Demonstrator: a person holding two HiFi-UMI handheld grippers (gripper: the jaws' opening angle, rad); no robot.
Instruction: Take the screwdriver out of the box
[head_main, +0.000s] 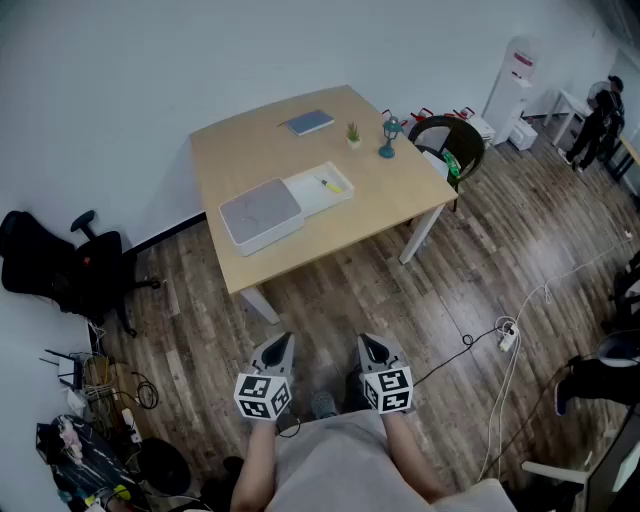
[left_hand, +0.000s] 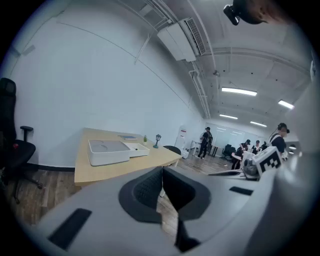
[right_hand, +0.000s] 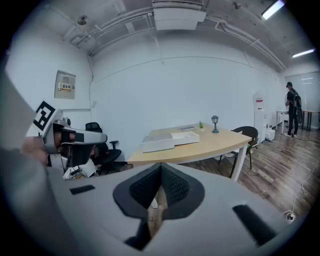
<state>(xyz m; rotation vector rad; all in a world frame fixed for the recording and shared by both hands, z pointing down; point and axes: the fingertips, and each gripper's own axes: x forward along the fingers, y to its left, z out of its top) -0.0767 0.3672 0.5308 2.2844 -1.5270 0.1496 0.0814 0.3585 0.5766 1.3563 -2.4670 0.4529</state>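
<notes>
On the wooden table (head_main: 260, 145) lies a white box, its open tray (head_main: 312, 196) next to its grey-topped lid (head_main: 261, 213). A small yellow-handled screwdriver (head_main: 331, 185) rests in the tray. Both grippers hang near my body, well short of the table. My left gripper (head_main: 283, 340) is shut and holds nothing, and so is my right gripper (head_main: 366, 343). From the left gripper view the box (left_hand: 108, 151) shows far beyond the closed left gripper (left_hand: 162, 170). In the right gripper view the box (right_hand: 157, 143) lies beyond the closed right gripper (right_hand: 161, 166). The screwdriver is too small to make out in either gripper view.
The table also carries a blue notebook (head_main: 310, 122), a small plant (head_main: 353, 133) and a teal lamp (head_main: 388, 135). A black office chair (head_main: 60, 268) stands left, a brown chair (head_main: 448, 140) right of the table. Cables and a power strip (head_main: 508, 335) lie on the wood floor. A person (head_main: 600, 115) stands far right.
</notes>
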